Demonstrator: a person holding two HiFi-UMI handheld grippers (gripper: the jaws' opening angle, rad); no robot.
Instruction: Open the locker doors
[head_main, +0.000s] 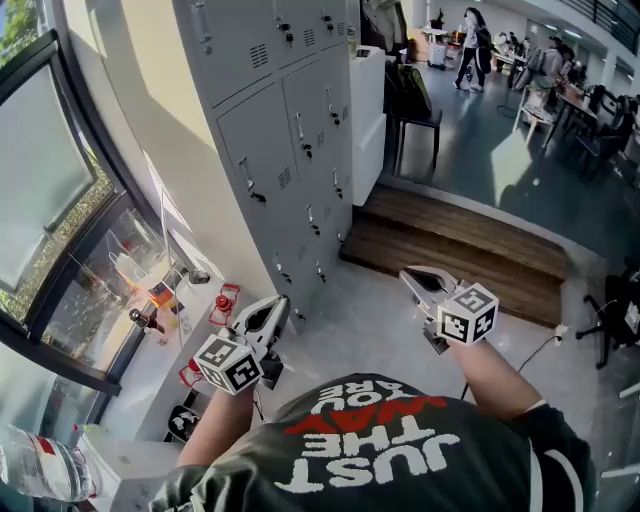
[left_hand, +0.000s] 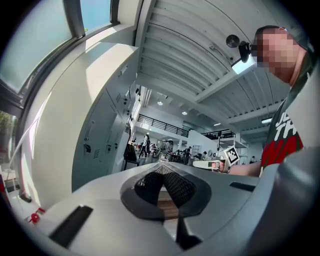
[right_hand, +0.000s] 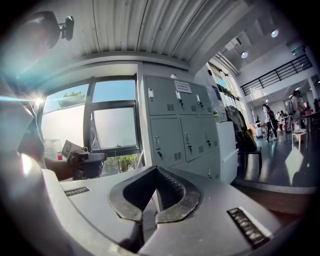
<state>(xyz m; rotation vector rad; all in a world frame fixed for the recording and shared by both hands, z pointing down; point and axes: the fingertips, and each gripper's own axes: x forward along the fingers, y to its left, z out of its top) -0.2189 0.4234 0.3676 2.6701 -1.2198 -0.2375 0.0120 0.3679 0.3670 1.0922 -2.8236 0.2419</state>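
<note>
Grey lockers (head_main: 290, 130) stand against the wall, upper middle of the head view. All doors visible are shut, each with a handle (head_main: 250, 182) and a small vent.

The left hand-held gripper (head_main: 278, 305) is below the lockers, pointing towards the bottom row and close to it in the head view, touching nothing. In the left gripper view the lockers (left_hand: 107, 135) sit off to the left, and the jaw tips of the left hand-held gripper (left_hand: 161, 168) are together with nothing between them.

The right hand-held gripper (head_main: 412, 277) is further right, over the grey floor (head_main: 370, 330) and well apart from the doors. Its own view shows the lockers (right_hand: 180, 125) ahead, slightly right of centre. The right hand-held gripper (right_hand: 156, 171) has its jaws together and is empty.

Outward from there:
- a window (head_main: 50, 200) is left of the lockers
- a wooden step (head_main: 470, 250) is right of them
- a dark chair (head_main: 415, 110) stands past the step
- people (head_main: 472, 45) are far back in the hall
</note>
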